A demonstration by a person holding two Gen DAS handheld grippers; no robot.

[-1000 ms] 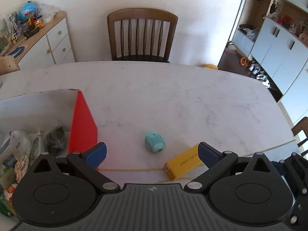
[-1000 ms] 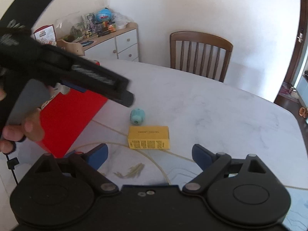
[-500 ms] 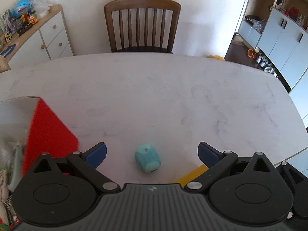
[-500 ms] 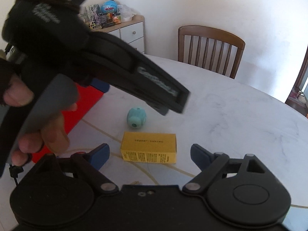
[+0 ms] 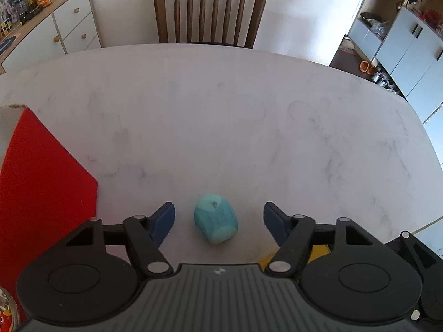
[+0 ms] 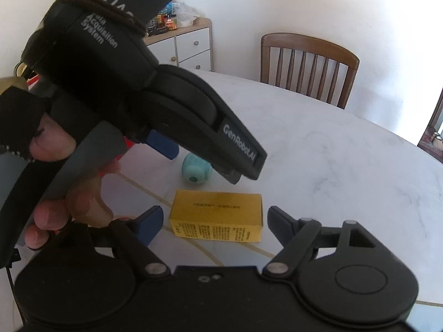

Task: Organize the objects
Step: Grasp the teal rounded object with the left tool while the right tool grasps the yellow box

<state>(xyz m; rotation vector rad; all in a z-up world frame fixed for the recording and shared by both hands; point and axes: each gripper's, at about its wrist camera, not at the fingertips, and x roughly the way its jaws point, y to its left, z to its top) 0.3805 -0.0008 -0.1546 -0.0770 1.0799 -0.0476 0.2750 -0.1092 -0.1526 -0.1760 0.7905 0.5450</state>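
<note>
Both grippers have closed in on their targets; nothing grasped yet.

Left gripper (image 5: 218, 220) has advanced: teal barrel-shaped toy (image 5: 216, 222) now lies between its wide-spread fingers, untouched, just beyond the yellow carton (image 6: 217, 217). Right gripper (image 6: 213, 225), fingers wide, now brackets the carton, contact unclear. Red box (image 5: 41, 193) left of toy, probably the destination.

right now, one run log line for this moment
left gripper: open, straddling teal object | right gripper: open, at yellow box | nothing held
</note>
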